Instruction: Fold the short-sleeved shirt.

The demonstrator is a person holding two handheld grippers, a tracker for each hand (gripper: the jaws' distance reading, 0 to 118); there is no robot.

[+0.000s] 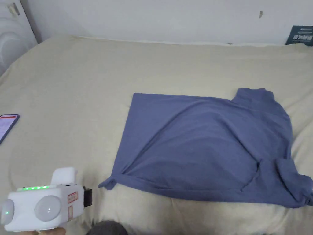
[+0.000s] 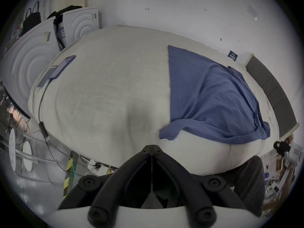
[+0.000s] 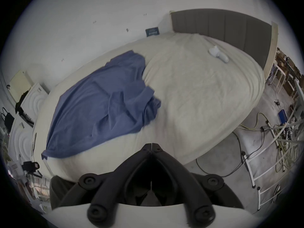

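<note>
Right of centre in the head view, the shirt (image 1: 211,147) lies spread on the bed (image 1: 76,79), long axis left to right. My left tongs (image 2: 151,146), pinched closed and empty, sit just short of its turned-up lower-left corner; my right tongs (image 3: 151,145), also closed and empty, face its bunched sleeve end. Bare bed surrounds both.

Left white plastic hand-held gripper (image 1: 87,196) held low at the near left in the head view, black jaws pointing right, green lights lit along its top, fingertips just visible beneath its casing. Jaws pressed together, empty, in the left gripper view (image 2: 151,146). Right black-jawed hand-held gripper (image 3: 151,145) likewise closed, tips meeting, nothing between them.
</note>
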